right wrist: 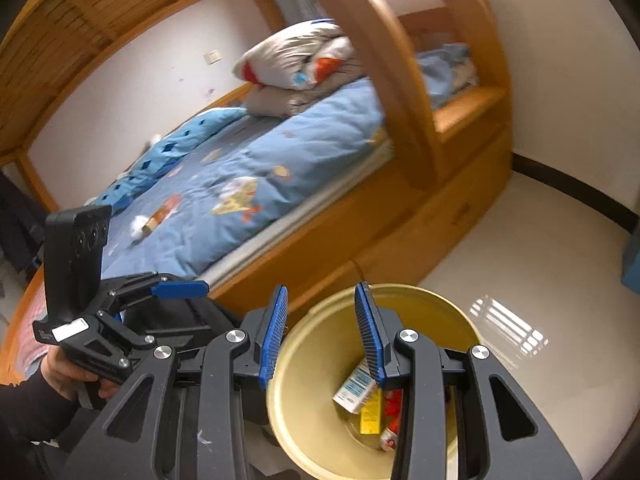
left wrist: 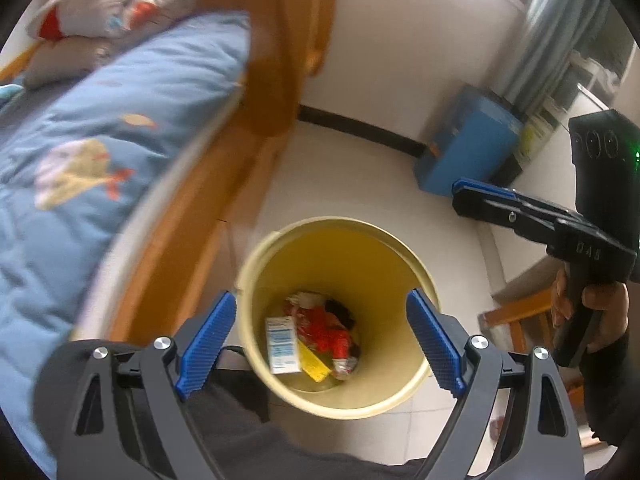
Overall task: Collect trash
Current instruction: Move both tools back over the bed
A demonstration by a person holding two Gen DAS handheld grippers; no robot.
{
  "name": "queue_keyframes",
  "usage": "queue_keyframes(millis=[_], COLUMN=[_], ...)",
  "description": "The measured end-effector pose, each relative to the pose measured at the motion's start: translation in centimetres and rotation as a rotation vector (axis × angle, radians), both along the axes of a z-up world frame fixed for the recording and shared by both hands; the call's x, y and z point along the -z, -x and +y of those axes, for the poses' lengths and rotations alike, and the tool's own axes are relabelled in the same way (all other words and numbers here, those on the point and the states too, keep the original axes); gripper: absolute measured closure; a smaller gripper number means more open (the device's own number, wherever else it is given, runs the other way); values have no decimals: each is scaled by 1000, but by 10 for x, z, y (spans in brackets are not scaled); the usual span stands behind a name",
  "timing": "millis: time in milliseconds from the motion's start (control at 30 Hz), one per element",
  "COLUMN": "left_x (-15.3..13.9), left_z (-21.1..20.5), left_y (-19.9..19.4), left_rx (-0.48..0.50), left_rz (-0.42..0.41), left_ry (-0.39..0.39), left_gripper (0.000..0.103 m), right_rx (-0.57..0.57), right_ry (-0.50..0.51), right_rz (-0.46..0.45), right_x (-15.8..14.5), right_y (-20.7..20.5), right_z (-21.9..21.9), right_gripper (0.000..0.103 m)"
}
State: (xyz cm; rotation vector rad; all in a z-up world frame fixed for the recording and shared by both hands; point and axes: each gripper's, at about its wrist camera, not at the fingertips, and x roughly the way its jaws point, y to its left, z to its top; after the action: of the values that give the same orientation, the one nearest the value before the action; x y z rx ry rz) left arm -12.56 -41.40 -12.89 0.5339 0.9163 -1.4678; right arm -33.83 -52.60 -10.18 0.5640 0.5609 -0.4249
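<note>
The yellow bin (left wrist: 400,264) sits on the pale tiled floor (left wrist: 344,168), right next to the wooden bed frame (right wrist: 360,232). The left tool (left wrist: 320,340) hangs straight over the bin's mouth with its blue pads (left wrist: 208,336) spread wide and nothing between them, so it's looking pretty much straight down inside.

At the bottom of the bin there's a little heap of trash: a white and blue carton (left wrist: 283,344), a flat yellow packet (left wrist: 316,364) just beside it, and a crumpled red wrapper (left wrist: 324,328) piled up against both. They're all touching each other down there.

The right tool (right wrist: 320,332) is off to the side of the bin and a bit higher, its pads partly apart and also holding nothing. From the left camera it shows up at the right edge (left wrist: 476,196), with the person's right hand (left wrist: 588,308) wrapped around the grip. From the right camera the left hand (right wrist: 76,376) shows up the same way at the lower left.

On the bed, the blue quilt (right wrist: 248,184) with cartoon prints covers the mattress, a grey and red pillow (right wrist: 296,60) is bunched at the far end, and there's a small white wad (right wrist: 139,225) and a brownish scrap (right wrist: 158,216) lying on the quilt near its edge. A blue box (left wrist: 468,148) stands against the wall by the curtain (left wrist: 560,28).
</note>
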Motion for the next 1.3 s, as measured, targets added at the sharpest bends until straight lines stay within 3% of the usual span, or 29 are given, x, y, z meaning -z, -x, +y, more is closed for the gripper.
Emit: queue_keyframes(millis=[367,667,867,967,1300], left_x=[-43,-48,-57,-59,-34], left_z=[84,178,232,251,271], left_y=[-86,-195,-261,-291,-359], left_rx=[-254,-594,-773,-824,-842], left_rz=[-143,-187,-212,-227,-157], left_ry=[111,98,92,79,69], left_gripper=[8,5,4,4,4], right_rx=[-253,-523,-619,-628,-567], right_ry=[76,93,96,102,98], right_rz=[-55,-70,-82,-75,-40], right_x=[-31,-40,-49,-50,-38], right_y=[-124,-262,-334,-362,-456], right_z=[40,97,133,146,164], right_gripper=[63,45,29,19,16])
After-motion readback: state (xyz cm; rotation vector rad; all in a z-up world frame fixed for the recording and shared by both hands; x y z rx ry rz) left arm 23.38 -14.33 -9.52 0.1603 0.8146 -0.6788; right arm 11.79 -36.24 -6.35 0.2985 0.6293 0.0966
